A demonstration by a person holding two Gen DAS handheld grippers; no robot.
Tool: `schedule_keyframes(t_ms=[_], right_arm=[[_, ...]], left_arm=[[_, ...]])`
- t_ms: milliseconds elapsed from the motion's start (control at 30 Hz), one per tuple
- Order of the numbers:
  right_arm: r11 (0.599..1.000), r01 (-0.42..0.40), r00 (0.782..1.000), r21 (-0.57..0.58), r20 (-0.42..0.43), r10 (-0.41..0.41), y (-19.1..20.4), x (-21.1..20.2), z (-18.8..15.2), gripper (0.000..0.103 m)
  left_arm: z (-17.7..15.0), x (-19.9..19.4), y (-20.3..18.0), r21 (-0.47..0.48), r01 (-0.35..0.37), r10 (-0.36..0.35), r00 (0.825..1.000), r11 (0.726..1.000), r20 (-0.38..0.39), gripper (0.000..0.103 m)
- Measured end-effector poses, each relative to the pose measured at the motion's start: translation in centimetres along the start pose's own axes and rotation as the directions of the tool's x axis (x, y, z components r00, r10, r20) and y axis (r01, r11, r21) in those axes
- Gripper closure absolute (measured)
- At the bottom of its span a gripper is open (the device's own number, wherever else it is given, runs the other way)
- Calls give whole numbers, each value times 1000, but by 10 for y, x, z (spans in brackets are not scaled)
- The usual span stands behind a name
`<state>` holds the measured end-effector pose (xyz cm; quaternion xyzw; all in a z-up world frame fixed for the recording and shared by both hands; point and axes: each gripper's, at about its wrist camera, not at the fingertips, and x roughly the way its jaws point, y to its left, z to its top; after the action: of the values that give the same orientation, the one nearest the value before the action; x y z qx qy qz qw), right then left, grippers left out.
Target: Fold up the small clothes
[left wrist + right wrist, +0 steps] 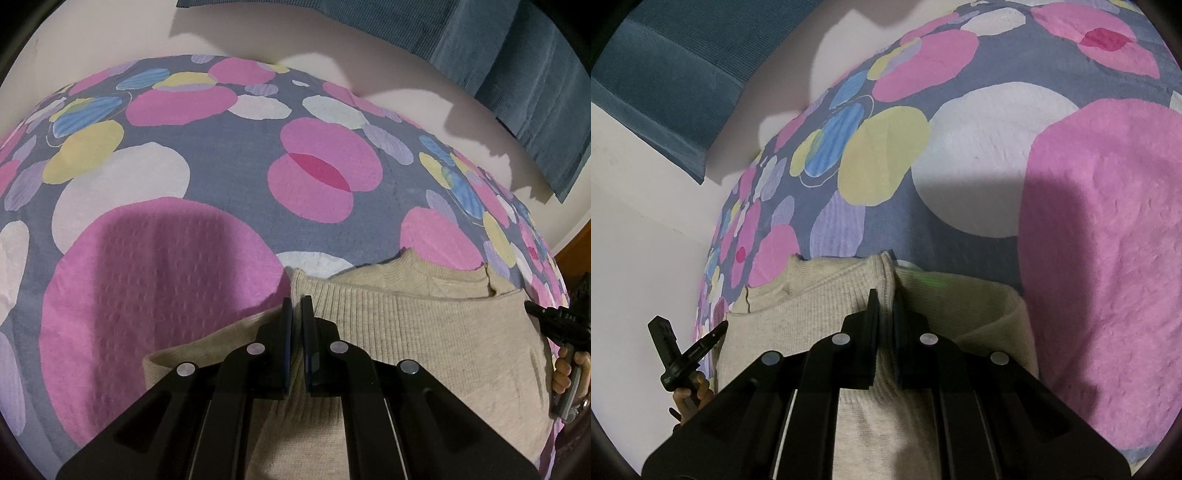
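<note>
A beige knit sweater [424, 332] lies on a bedspread with large pink, white and yellow dots [221, 184]. My left gripper [297, 306] is shut on a fold of the sweater's ribbed edge, with knit cloth pinched between the jaws. In the right wrist view the same sweater [820, 302] shows, and my right gripper [884, 299] is shut on another ribbed edge of it. Each gripper also shows at the side of the other view: the right one in the left wrist view [561, 325], the left one in the right wrist view [687, 350].
A white wall [332, 44] rises behind the bed, with blue curtains [517, 74] hanging over it. The bedspread [1089, 240] spreads wide beyond the sweater. The bed's edge drops off beside the sweater [709, 280]. A strip of wooden floor [576, 258] shows at the far right.
</note>
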<state>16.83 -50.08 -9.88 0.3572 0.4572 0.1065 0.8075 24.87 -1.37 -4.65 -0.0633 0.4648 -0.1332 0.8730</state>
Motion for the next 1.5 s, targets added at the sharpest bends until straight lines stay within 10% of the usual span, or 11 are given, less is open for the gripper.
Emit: schedule_keyframes(t_ms=[267, 333, 400, 633, 1100, 1500], right_arm=[[999, -31, 999, 8, 8, 31, 2, -5, -1, 86], [998, -57, 998, 12, 14, 56, 4, -9, -3, 63], [998, -57, 998, -4, 35, 57, 11, -17, -5, 37], [994, -42, 997, -98, 61, 48, 52, -42, -26, 13], [966, -124, 991, -225, -78, 109, 166, 19, -71, 12], [984, -134, 982, -121, -153, 115, 177, 94, -70, 12]], left_arm=[[-1, -2, -1, 3, 2, -2, 1000, 1000, 5, 89], [0, -7, -2, -1, -5, 5, 1000, 1000, 22, 45], [-1, -17, -1, -17, -6, 6, 999, 1000, 48, 22], [-12, -58, 7, -50, 33, -29, 997, 998, 72, 17], [-63, -102, 40, -54, 53, -49, 995, 997, 82, 17], [-80, -85, 58, -111, 116, -114, 993, 987, 28, 17]])
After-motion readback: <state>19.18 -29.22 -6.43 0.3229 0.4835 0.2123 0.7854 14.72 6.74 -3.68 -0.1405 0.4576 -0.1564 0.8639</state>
